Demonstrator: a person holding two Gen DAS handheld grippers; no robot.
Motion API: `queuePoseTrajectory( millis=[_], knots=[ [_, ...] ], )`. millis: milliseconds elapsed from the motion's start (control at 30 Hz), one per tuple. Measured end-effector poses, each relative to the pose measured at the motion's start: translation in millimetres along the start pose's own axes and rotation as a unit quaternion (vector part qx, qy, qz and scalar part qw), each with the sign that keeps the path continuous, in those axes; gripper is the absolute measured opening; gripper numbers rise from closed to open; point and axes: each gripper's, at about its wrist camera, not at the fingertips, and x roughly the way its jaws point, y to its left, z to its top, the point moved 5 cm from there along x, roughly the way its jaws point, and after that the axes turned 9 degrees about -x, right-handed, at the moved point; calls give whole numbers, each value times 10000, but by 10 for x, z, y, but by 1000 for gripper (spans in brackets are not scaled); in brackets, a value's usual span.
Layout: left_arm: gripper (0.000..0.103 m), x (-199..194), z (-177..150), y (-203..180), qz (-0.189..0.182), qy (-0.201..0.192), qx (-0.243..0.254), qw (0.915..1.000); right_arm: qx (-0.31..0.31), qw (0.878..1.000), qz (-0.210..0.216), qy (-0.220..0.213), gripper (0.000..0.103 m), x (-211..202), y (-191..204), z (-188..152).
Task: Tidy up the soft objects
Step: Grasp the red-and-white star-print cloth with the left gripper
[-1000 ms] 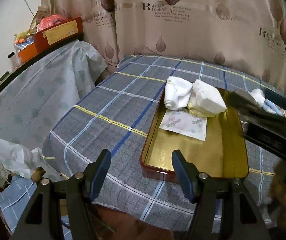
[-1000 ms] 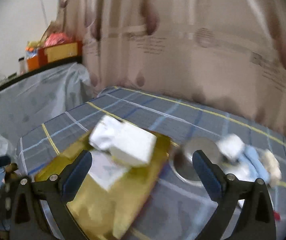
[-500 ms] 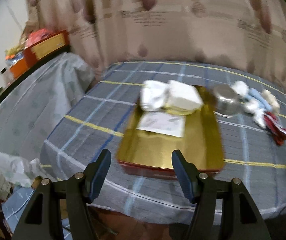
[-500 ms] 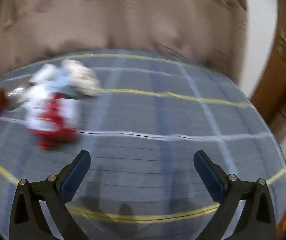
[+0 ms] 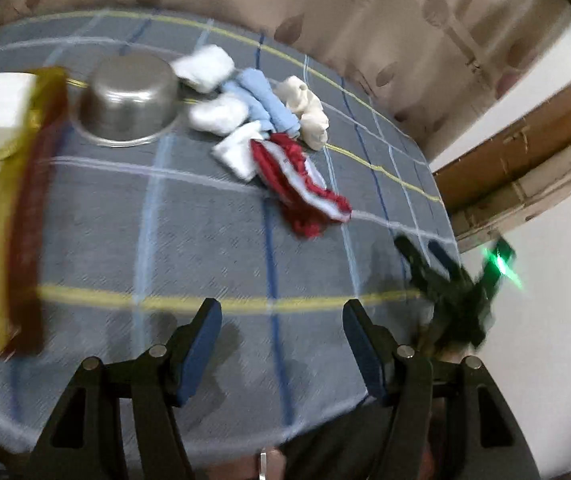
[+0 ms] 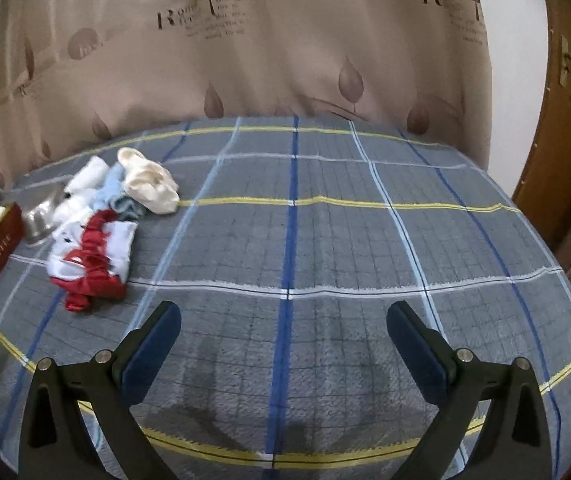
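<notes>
Both claws are spread apart and hold nothing. In the right wrist view, the right claw (image 6: 283,340) hangs over a bare part of the plaid-covered tabletop (image 6: 325,240). The soft things lie far from it, at about 10 o'clock. The nearest one is the red and pale blue sock (image 6: 91,258), and its long axis runs from about 7 o'clock to 1 o'clock. Behind it are the light blue rolled cloth (image 6: 111,192), some white pieces and the cream sock (image 6: 149,182).

In the left wrist view, the left claw (image 5: 281,344) points more directly at the same pile. The red and pale blue sock (image 5: 301,184) lies at about 12 o'clock, well apart from the claw, and its long axis goes from near-right to far-left. Farther away are the cream sock (image 5: 305,110) and an overturned steel bowl (image 5: 127,98) at 11 o'clock. The gold tin tray (image 5: 1,216) is at 9 o'clock and already contains white folded things.

I judge that the left claw faces the sock more straight. The right claw would need to turn left first.
</notes>
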Motion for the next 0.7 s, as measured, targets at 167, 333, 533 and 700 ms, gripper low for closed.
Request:
queuePoseTrajectory(
  millis=[167, 333, 533, 700],
  knots=[
    [65, 468, 399, -141, -95, 237, -381, 9989, 121, 9996, 194, -171, 102, -55, -43, -5],
    [65, 746, 656, -129, -298, 390, -887, 9948, 2, 9991, 356, -247, 102, -77, 15, 15],
    [65, 938, 822, -110, -339, 476, -1253, 9904, 1, 9984, 447, -353, 102, -112, 35, 27],
    [65, 1058, 880, -122, -239, 516, -1414, 9883, 2, 9980, 499, -396, 102, -125, 39, 26]
  ],
)
